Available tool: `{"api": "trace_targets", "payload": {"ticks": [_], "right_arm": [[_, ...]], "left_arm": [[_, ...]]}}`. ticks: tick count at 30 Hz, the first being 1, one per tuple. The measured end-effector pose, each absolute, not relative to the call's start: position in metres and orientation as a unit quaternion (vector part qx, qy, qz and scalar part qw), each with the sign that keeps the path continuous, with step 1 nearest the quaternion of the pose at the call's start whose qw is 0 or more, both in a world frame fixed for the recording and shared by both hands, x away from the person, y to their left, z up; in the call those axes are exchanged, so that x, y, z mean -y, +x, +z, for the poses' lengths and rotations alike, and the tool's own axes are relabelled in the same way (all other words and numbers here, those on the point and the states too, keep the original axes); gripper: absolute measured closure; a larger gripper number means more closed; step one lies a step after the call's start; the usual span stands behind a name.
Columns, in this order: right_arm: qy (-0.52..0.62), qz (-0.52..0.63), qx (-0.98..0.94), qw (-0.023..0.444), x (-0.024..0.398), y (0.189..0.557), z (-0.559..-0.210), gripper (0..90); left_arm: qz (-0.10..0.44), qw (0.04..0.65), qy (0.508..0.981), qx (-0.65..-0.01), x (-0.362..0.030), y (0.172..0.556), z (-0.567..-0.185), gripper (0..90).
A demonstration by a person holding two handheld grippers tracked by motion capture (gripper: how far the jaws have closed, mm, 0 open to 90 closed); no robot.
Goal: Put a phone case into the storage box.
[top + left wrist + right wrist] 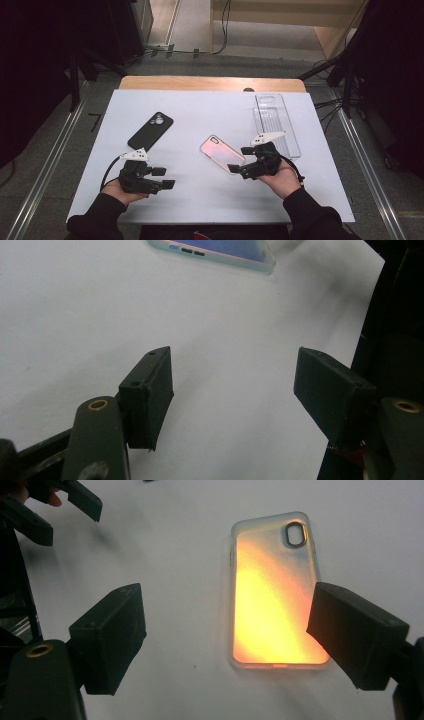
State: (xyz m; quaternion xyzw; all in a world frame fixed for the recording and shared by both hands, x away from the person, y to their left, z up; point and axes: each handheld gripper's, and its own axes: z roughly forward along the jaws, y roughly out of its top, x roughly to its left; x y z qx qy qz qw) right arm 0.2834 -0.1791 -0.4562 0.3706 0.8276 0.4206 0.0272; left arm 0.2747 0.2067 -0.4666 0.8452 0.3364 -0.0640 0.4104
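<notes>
On a white counter (210,190), the right tool (239,159) hovers with jaws spread wide beside an iridescent phone case (222,153). The left tool (162,178), also wide open, holds nothing. A black phone (150,131) lies face down farther back; no writing is legible.

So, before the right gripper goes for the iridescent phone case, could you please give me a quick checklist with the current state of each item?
1. Right gripper jaws open: ok.
2. Iridescent translucent phone case lying flat on the white table, back up: ok.
3. Case centred between the jaws: not ok, it sits toward one jaw.
4. Left gripper open and apart from the case: ok.
5. Black phone and clear plastic tray away from the case: ok.
6. Jaw height above the table: cannot tell.
</notes>
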Motion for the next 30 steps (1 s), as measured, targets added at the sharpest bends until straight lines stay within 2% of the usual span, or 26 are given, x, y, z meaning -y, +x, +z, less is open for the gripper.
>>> {"api": "trace_targets", "payload": {"ticks": [8,30], "right_arm": [[0.361,0.423,-0.83,0.042,0.169,0.294,-0.452,13.9],[0.376,0.426,-0.823,0.026,0.153,0.328,-0.455,13.8]], "left_arm": [[-0.064,0.413,0.844,-0.336,-0.207,0.275,-0.467,32.1],[-0.029,0.406,0.855,-0.321,-0.21,0.273,-0.466,30.5]]}}
